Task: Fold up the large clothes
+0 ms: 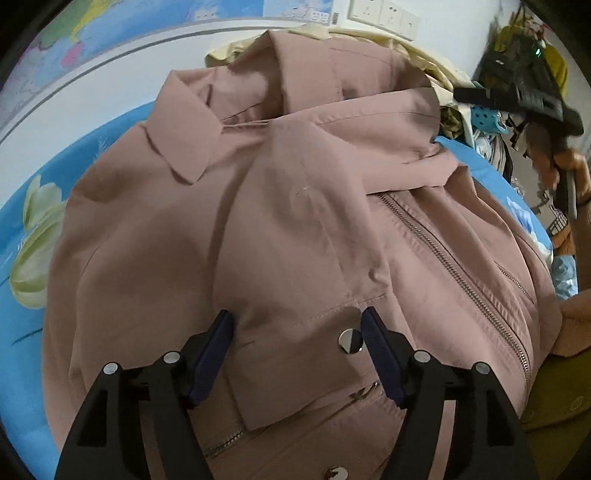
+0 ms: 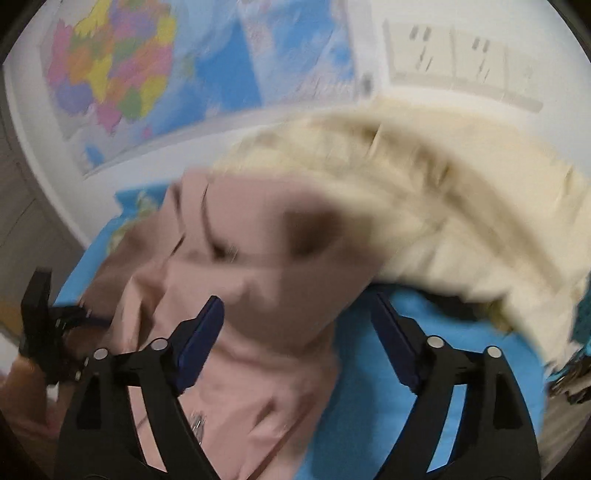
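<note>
A dusty-pink jacket (image 1: 280, 206) with a collar, a metal zipper (image 1: 454, 273) and snap buttons lies on a blue bedsheet (image 1: 26, 295). One sleeve is folded across its front, its cuff between my left fingers. My left gripper (image 1: 297, 325) is open just above that cuff, jaws wide, holding nothing. My right gripper (image 2: 297, 314) is open over the jacket's edge (image 2: 258, 280) and the sheet (image 2: 369, 369); its view is motion-blurred. The right gripper also shows at the far right of the left wrist view (image 1: 524, 88), and the left gripper at the left of the right wrist view (image 2: 48, 325).
A cream garment (image 2: 424, 206) lies heaped behind the jacket, also in the left wrist view (image 1: 417, 48). A map poster (image 2: 140, 74) and wall sockets (image 1: 384, 14) are on the wall behind. A clutter of clothes and items (image 1: 491, 136) sits at the right.
</note>
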A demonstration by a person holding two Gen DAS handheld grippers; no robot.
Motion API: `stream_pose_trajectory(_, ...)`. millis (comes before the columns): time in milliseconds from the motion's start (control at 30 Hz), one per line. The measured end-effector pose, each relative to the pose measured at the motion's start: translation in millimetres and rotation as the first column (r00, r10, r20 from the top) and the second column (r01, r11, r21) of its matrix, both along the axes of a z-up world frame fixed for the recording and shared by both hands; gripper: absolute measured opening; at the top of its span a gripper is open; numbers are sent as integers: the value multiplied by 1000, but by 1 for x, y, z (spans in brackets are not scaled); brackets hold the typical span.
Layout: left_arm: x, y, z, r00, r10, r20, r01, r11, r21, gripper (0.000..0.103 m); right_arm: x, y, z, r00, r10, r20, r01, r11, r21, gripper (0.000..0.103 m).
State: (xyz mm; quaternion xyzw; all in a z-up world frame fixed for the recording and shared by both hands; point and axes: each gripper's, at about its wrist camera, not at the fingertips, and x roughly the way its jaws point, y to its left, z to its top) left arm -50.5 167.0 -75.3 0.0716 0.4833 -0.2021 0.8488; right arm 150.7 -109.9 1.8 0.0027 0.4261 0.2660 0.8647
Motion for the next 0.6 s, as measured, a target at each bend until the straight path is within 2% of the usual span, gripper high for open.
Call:
stream_pose_trajectory(33,1,-1,0,1000,-7,0,7,1000,-5,63,1,2,-13,1000,-1,-26,1,1000,-6,83)
stream_pose_trajectory(67,4,-2,-1,1000,-10,-5,10,1000,-12,53,2,2,-22,999,-7,-50,6,1000,-16,82)
stream_pose_trajectory(100,6,-1,-1,1000,-11,-7,11,1000,-21,33,7,9,-38,996,0,-89,-1,1000,-18,71)
stream_pose_trajectory(133,8,0,0,1000,-7,-4,7,1000,-26,19,6,10,-46,994,4,-112,-6,1000,-16,55)
stream_pose_trajectory(167,12,2,1,1000,1,-21,-2,999,-51,10,11,13,-58,990,11,-144,-15,1000,-22,27)
stream_pose_trajectory(200,18,6,5,999,20,-33,-23,996,-92,7,14,14,-63,986,22,-163,-25,1000,-15,9)
stream_pose_trajectory(267,21,16,13,998,57,-27,-60,990,-130,6,14,1,-60,983,19,-183,-12,999,43,7)
stream_pose_trajectory(333,23,30,24,994,105,-18,-106,980,-166,6,13,-22,-45,985,-19,-169,37,994,107,6)
stream_pose_trajectory(367,21,35,30,992,127,3,-125,980,-152,7,13,-34,-36,986,-47,-159,68,989,128,6)
stream_pose_trajectory(433,19,37,35,989,146,31,-142,984,-107,17,15,-56,-31,981,-79,-179,108,981,158,6)
stream_pose_trajectory(500,14,29,38,989,133,69,-129,990,-60,38,18,-53,-36,977,-87,-193,107,989,98,6)
stream_pose_trajectory(533,10,26,39,991,105,78,-99,993,-67,45,16,-50,-39,976,-88,-198,105,992,76,6)
stream_pose_trajectory(567,7,27,41,993,88,79,-82,994,-75,61,16,-50,-40,976,-88,-201,104,992,72,6)
stream_pose_trajectory(600,3,25,43,994,68,81,-61,995,-84,73,14,-50,-41,975,-92,-202,108,991,73,6)
